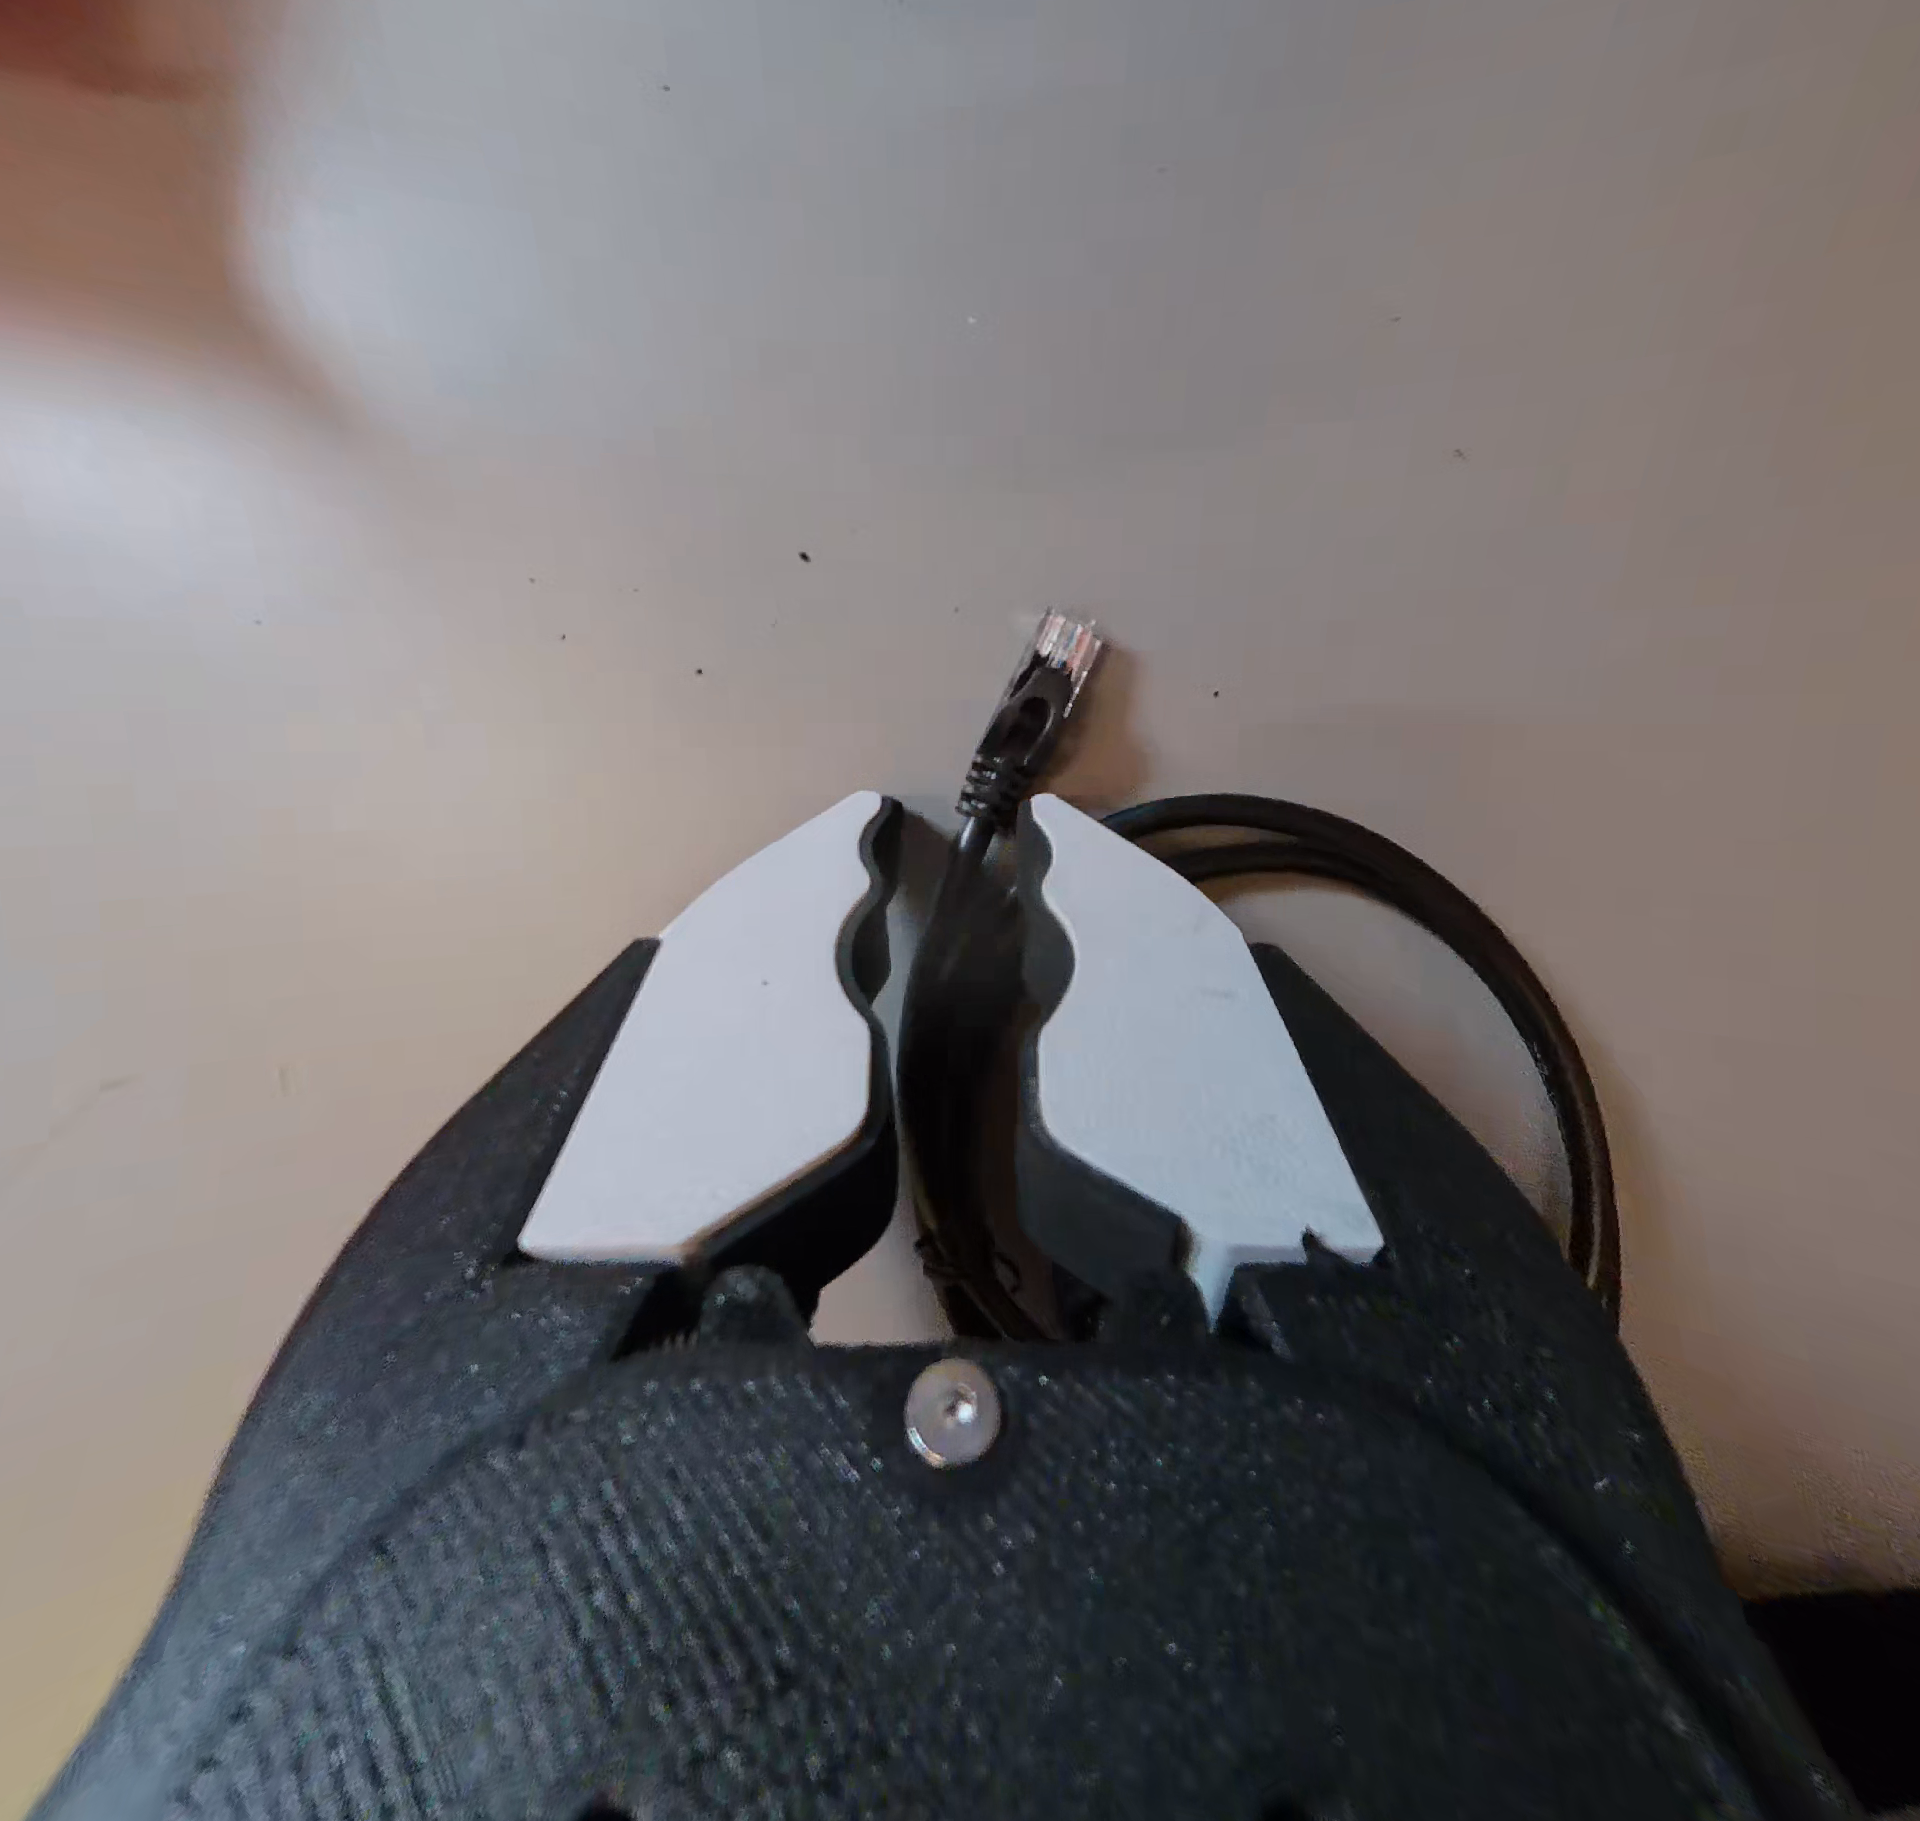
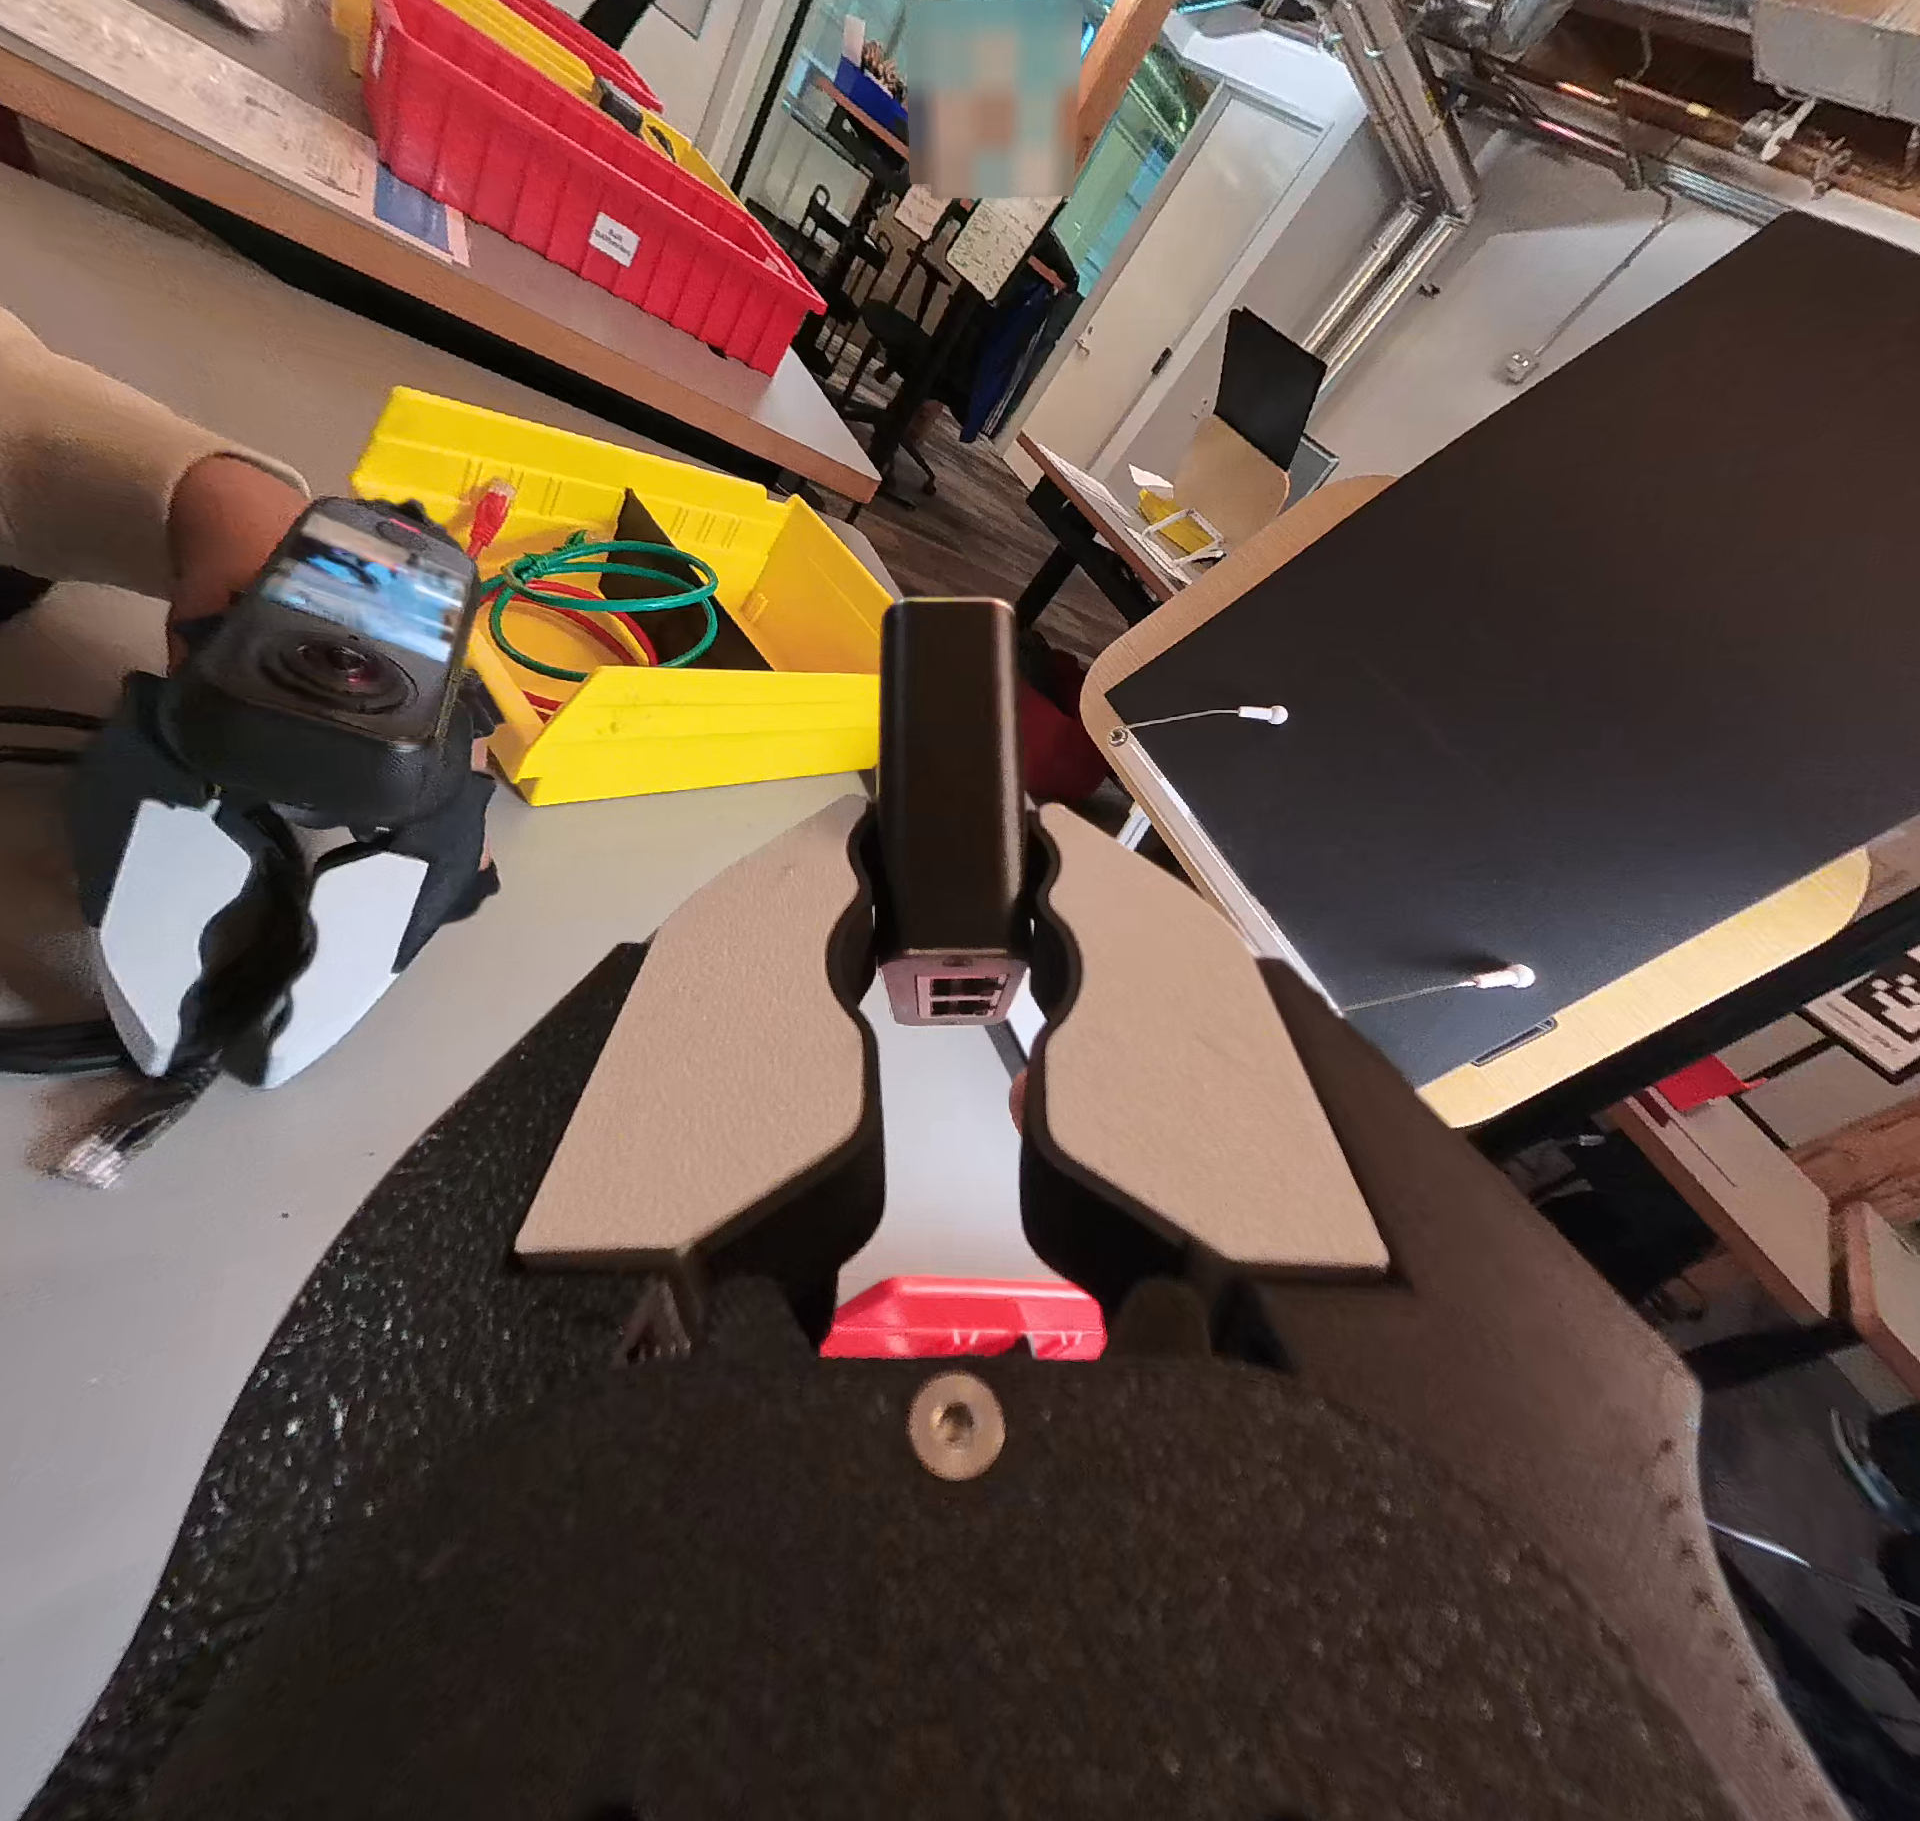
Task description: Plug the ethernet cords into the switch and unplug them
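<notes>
My left gripper point(image 1: 961, 810) is shut on a black ethernet cord point(image 1: 966, 1023) that runs between its white fingers. The cord's clear plug point(image 1: 1065, 651) sticks out past the tips, just over the grey table point(image 1: 935, 317). The rest of the cord loops off to the right point(image 1: 1507, 961). My right gripper point(image 2: 951, 826) is shut on a small black switch point(image 2: 945, 691) and holds it above the table, its ports point(image 2: 951, 994) facing back towards the camera. The left gripper point(image 2: 213, 1065) also shows in the right wrist view at the left, with the plug point(image 2: 94, 1158) near the table.
A yellow bin point(image 2: 686, 732) with green point(image 2: 603, 608) and red cords stands on the table behind the switch. Red and yellow bins point(image 2: 582, 171) sit on a farther table. A black tabletop point(image 2: 1558, 680) is at the right. A red part point(image 2: 961, 1314) lies below my right gripper. Some 30 cm of space lies between my two pairs of fingers.
</notes>
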### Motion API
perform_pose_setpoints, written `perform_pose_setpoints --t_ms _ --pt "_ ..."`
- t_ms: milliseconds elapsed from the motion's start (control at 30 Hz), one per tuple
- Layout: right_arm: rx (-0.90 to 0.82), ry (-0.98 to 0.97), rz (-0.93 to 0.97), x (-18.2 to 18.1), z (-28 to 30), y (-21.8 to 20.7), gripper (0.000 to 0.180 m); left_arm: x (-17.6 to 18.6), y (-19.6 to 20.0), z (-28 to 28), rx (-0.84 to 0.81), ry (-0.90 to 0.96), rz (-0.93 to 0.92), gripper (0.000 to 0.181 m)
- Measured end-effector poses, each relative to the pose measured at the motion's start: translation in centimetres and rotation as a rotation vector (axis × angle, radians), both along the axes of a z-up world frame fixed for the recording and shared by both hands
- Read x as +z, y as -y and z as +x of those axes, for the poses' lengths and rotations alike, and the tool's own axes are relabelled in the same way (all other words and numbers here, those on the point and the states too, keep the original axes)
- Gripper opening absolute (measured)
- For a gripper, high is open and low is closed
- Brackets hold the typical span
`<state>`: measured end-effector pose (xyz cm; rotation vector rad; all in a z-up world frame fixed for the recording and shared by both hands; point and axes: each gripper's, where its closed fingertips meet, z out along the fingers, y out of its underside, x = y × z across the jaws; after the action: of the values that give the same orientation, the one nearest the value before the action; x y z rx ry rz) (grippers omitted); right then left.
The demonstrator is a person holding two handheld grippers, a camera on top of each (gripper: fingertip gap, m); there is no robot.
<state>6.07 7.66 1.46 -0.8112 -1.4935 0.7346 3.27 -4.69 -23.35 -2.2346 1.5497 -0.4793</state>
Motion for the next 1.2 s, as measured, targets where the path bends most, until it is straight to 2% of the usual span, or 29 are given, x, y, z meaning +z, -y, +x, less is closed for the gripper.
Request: perform_pose_setpoints --t_ms 33,133,200,300,567,700,800,1200 --pt "0.008 0.004 -0.001 -0.2 -0.1 0.1 0.025 0.0 0.1 0.2 -0.012 0.006 0.002 0.020" --pt "0.052 0.016 -0.010 -0.7 -0.4 0.7 0.025 0.0 0.2 0.5 -0.039 0.012 0.020 0.018" --pt "0.071 0.028 -0.017 -1.1 -0.6 1.0 0.025 -0.1 -0.2 0.6 -0.029 0.021 0.031 0.011" --pt "0.082 0.049 -0.007 -1.8 -0.9 1.2 0.025 0.4 -1.6 0.3 0.067 0.083 0.009 0.011" --pt "0.127 0.129 0.141 -4.1 -1.6 2.5 0.025 10.8 -2.9 -2.3 0.322 0.638 -0.138 0.010" --pt "0.143 0.223 0.248 -6.5 -2.7 3.5 0.025 13.2 -1.9 -3.2 0.327 0.777 -0.246 0.010" --pt "0.172 0.280 0.323 -8.1 -3.5 4.9 0.025 13.2 -1.5 -3.5 0.335 0.778 -0.308 0.010" --pt "0.230 0.450 0.614 -12.9 -5.6 8.9 0.025 8.5 -0.4 -5.2 0.397 0.540 -0.440 0.010"
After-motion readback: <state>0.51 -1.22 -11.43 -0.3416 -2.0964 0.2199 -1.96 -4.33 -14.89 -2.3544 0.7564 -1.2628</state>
